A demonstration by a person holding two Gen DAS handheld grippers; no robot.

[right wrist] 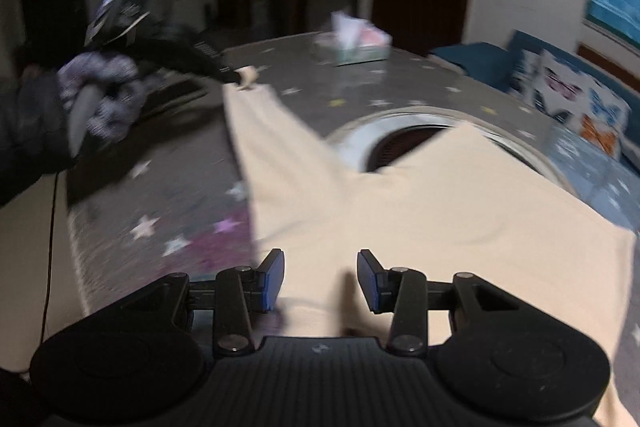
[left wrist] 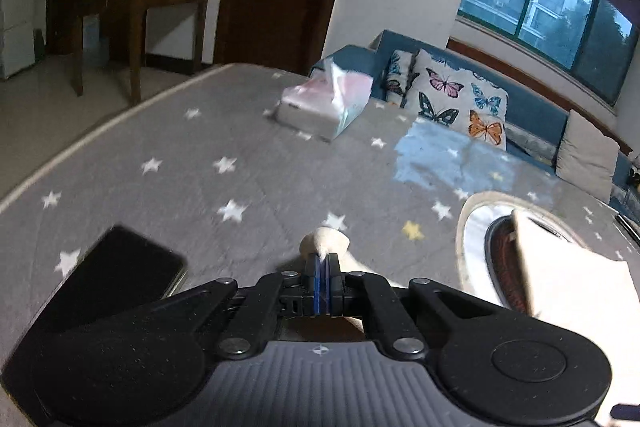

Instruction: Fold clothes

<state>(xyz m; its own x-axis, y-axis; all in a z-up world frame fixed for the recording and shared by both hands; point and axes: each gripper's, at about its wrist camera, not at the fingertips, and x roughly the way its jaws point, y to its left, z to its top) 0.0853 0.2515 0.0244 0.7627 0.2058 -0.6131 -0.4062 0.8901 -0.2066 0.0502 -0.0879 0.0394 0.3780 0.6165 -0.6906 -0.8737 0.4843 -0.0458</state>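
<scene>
A cream garment (right wrist: 400,211) lies spread on the grey star-patterned table cover (right wrist: 176,163). My left gripper (left wrist: 322,259) is shut on a pinched corner of the garment (left wrist: 325,242) and holds it above the table; it also shows from the right wrist view (right wrist: 240,77), with the cloth stretched up to it. Another part of the garment shows at the right of the left wrist view (left wrist: 568,279). My right gripper (right wrist: 321,277) is open just over the garment's near edge, with blue pads on either side and nothing between them.
A round metal-rimmed burner recess (right wrist: 404,143) in the table is partly covered by the garment. A black phone (left wrist: 120,271) lies at the near left. A tissue pack (left wrist: 324,99) sits at the far side. A blue sofa with butterfly cushions (left wrist: 460,95) stands beyond.
</scene>
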